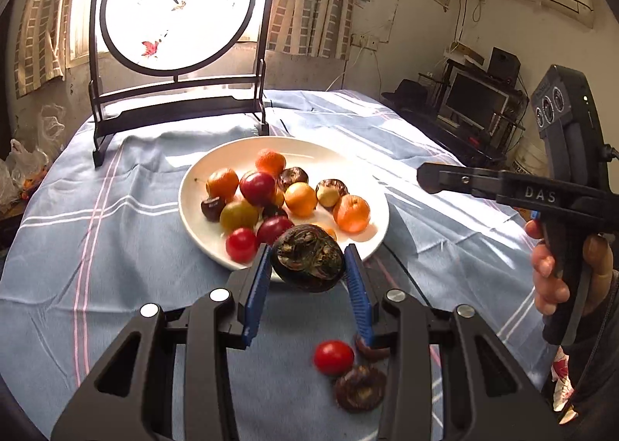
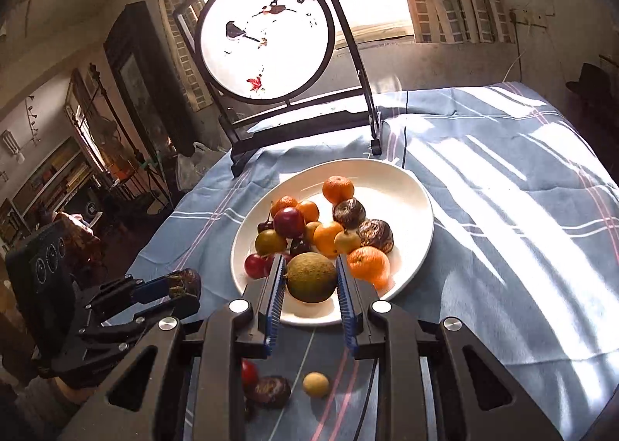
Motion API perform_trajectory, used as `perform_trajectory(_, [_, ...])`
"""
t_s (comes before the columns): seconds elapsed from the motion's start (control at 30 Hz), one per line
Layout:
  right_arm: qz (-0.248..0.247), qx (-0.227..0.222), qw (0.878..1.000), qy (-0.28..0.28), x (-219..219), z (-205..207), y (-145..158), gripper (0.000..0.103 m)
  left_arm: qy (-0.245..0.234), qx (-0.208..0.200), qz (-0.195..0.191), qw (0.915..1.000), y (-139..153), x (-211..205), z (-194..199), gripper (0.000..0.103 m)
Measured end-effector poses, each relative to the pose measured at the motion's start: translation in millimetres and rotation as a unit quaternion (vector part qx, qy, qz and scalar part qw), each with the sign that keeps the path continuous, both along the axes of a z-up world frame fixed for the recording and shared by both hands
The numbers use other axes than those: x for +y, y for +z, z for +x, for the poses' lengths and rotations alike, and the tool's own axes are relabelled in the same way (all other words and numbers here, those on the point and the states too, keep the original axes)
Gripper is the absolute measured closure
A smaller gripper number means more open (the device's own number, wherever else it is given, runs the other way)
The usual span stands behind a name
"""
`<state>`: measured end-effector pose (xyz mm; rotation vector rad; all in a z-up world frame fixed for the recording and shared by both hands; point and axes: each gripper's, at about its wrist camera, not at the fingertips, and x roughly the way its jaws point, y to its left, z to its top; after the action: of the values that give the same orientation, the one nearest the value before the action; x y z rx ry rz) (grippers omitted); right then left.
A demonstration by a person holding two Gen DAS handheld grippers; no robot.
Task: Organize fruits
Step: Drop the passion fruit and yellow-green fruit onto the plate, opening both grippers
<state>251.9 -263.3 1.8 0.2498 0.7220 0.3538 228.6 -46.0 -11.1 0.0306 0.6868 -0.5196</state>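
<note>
Left gripper (image 1: 307,266) is pinching a dark water chestnut (image 1: 308,263) just above the near rim of the white plate (image 1: 193,216). Right gripper (image 2: 310,278) has a greenish-brown round fruit (image 2: 310,277), maybe a longan, clamped over that plate. One cherry tomato (image 1: 333,357) sits loose on the blue tablecloth (image 1: 116,247).

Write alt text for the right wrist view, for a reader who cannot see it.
The right hand-held gripper grips a round greenish-brown fruit between blue pads above the near rim of a white plate piled with small oranges, plums and dark fruits. At left, the left hand-held gripper holds a dark fruit beside the plate; three small fruits lie on the blue cloth below.
</note>
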Motion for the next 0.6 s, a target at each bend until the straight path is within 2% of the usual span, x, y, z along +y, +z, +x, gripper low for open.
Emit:
perform_trajectory(0.23, [-0.017,0.039,0.999,-0.023,15,88,-31,0.076,0.013,0.043,0.015,0.9989,-20,-28,86,0.065])
perform_trajectory(0.27, [-0.019,0.043,0.999,-0.026,16,93,-36,0.074,0.011,0.047,0.018,0.9986,-22,-30,92,0.065])
perform_trajectory(0.3, [-0.019,0.046,0.998,-0.029,15,96,-39,0.063,0.013,0.050,0.022,0.9984,-24,-31,95,0.065])
perform_trajectory(0.37, [-0.026,0.037,0.998,-0.036,16,91,-37,0.060,0.015,0.050,0.008,0.9986,-21,-25,94,0.057])
perform_trajectory(0.43, [-0.027,0.022,0.999,-0.030,14,76,-31,0.060,0.024,0.036,0.002,0.9991,-15,-17,83,0.040])
perform_trajectory(0.53, [-0.029,0.008,0.999,-0.024,10,43,-23,0.059,0.016,0.022,0.015,0.9995,-9,-10,54,0.035])
perform_trajectory(0.6, [-0.034,0.004,0.999,-0.025,6,15,-21,0.055,0.010,0.024,0.028,0.9993,-9,-7,29,0.033])
